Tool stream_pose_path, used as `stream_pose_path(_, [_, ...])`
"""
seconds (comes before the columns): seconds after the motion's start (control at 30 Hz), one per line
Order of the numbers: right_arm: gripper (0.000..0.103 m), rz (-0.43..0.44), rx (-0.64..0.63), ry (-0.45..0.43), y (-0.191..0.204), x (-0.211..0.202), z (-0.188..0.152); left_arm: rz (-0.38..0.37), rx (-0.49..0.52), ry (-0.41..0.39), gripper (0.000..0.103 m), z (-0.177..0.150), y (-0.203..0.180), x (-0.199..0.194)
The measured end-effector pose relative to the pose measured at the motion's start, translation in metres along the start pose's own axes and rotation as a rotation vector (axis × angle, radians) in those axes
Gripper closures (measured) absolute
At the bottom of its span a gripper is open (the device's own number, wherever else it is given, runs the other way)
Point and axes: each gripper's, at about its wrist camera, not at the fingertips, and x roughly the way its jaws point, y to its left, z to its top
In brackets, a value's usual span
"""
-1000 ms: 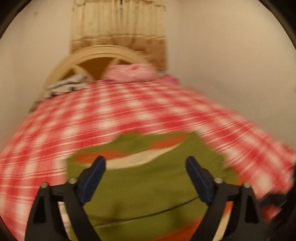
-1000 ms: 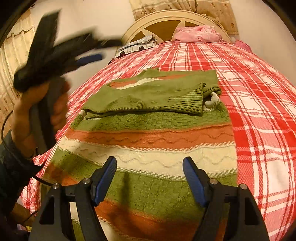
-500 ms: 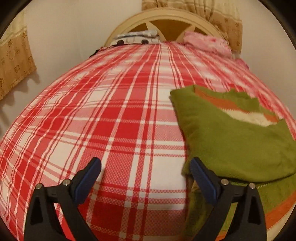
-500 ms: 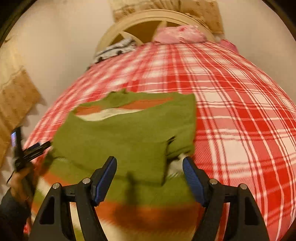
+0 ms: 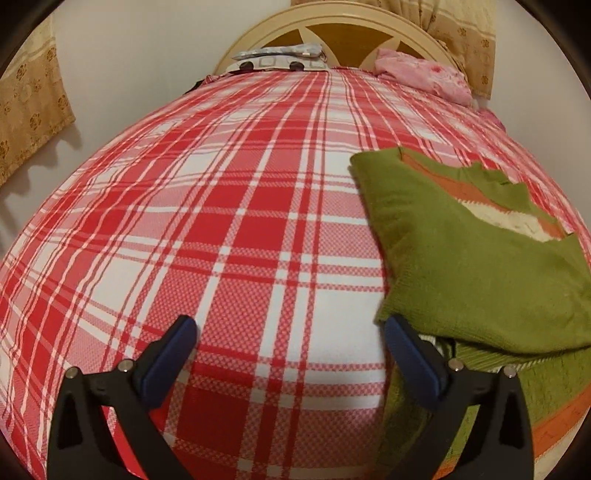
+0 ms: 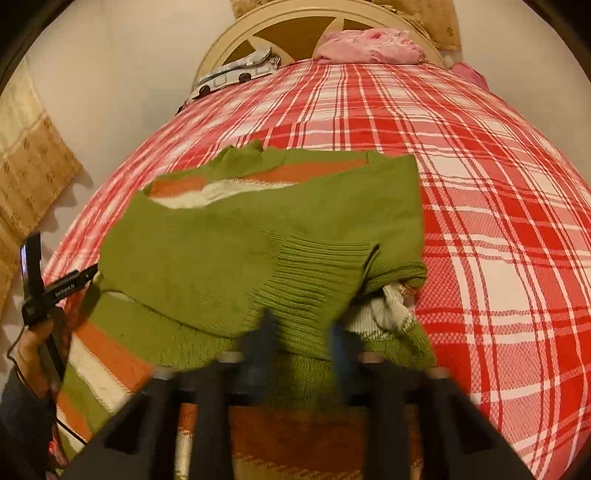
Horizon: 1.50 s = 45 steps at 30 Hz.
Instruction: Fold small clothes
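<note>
Two grippers work over a bed [image 5: 236, 229] spread with a red-and-white plaid cover. On it lies a small knitted sweater [image 6: 236, 251], olive green with orange and cream stripes, its upper part and a ribbed sleeve folded across the body.

In the right wrist view, the right gripper [image 6: 301, 343] sits low over the near part of the sweater, its fingers blurred. Its jaws have just been closing and now stand nearly together, with the ribbed green knit bunched between them (the blur hides the exact contact), so it reads as clamped on the sweater's folded sleeve edge. A cream bit of the garment pokes out just right of the fingers.

In the left wrist view, the left gripper [image 5: 290, 343] stands wide open over bare plaid cover, nothing between its jaws. Its right finger is just beside the sweater's left edge, near the corner of the folded green layer; whether it touches the knit I cannot tell. The same gripper shows at the left edge of the right wrist view, held in a hand [image 6: 31, 343] beside the sweater.

At the far end, a pink pillow [image 6: 369, 46] and a patterned cloth [image 6: 236, 72] lie against a cream headboard [image 5: 325, 22].
</note>
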Motion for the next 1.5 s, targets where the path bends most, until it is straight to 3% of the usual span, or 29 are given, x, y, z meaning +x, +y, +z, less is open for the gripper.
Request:
stream_pose_path(0.07, [0.100,0.005,0.003,-0.032,-0.001,-0.008,0.001,0.022,-0.004,0.026,0.000,0.000,0.000,0.004])
stream_pose_path(0.27, [0.101,-0.049,-0.039,-0.148,0.003,-0.042,0.007,0.039,-0.035,0.040,0.000,-0.001,0.005,0.007])
stream_pose_path(0.43, [0.101,-0.117,-0.013,-0.083,-0.017,-0.025,0.002,0.052,-0.031,0.047,0.000,-0.001,0.003,0.008])
stream_pose_path(0.53, [0.100,-0.093,0.005,-0.029,-0.027,-0.012,-0.002,0.051,-0.041,0.033,0.000,-0.002,0.005,0.005])
stream_pose_path(0.63, [0.099,-0.086,0.020,-0.037,-0.029,-0.017,-0.003,0.017,-0.071,0.022,0.000,-0.002,0.013,-0.005])
stream_pose_path(0.7, [0.099,-0.136,-0.007,-0.047,-0.025,-0.027,-0.002,0.010,-0.108,-0.022,0.000,0.000,0.020,-0.019])
stream_pose_path(0.77, [0.099,-0.173,-0.061,-0.078,-0.016,-0.039,0.002,0.005,-0.101,-0.050,0.000,0.004,0.019,-0.028])
stream_pose_path(0.87, [0.099,-0.154,-0.116,-0.113,0.000,-0.048,0.013,-0.004,-0.057,-0.083,0.000,0.017,0.004,-0.037])
stream_pose_path(1.03, [0.098,-0.045,-0.118,-0.109,0.016,-0.027,0.033,-0.053,0.021,-0.051,0.000,0.034,-0.032,-0.017])
stream_pose_path(1.13, [0.098,0.023,-0.096,-0.041,0.017,0.006,0.036,-0.001,0.082,0.008,0.000,0.032,-0.045,0.006])
stream_pose_path(1.23, [0.098,-0.030,-0.164,-0.017,0.022,0.028,0.026,-0.055,0.052,0.014,0.000,0.026,-0.039,0.014])
stream_pose_path(1.33, [0.098,-0.014,-0.172,-0.063,0.023,0.023,0.017,-0.133,-0.029,0.040,0.000,0.023,-0.025,0.019])
stream_pose_path(1.47, [0.098,-0.046,-0.206,-0.024,0.031,0.014,0.009,-0.100,-0.003,0.022,0.000,0.020,-0.034,0.015])
stream_pose_path(1.5, [0.098,-0.090,-0.225,-0.046,0.035,0.008,0.005,-0.084,0.009,0.015,0.000,0.019,-0.036,0.014])
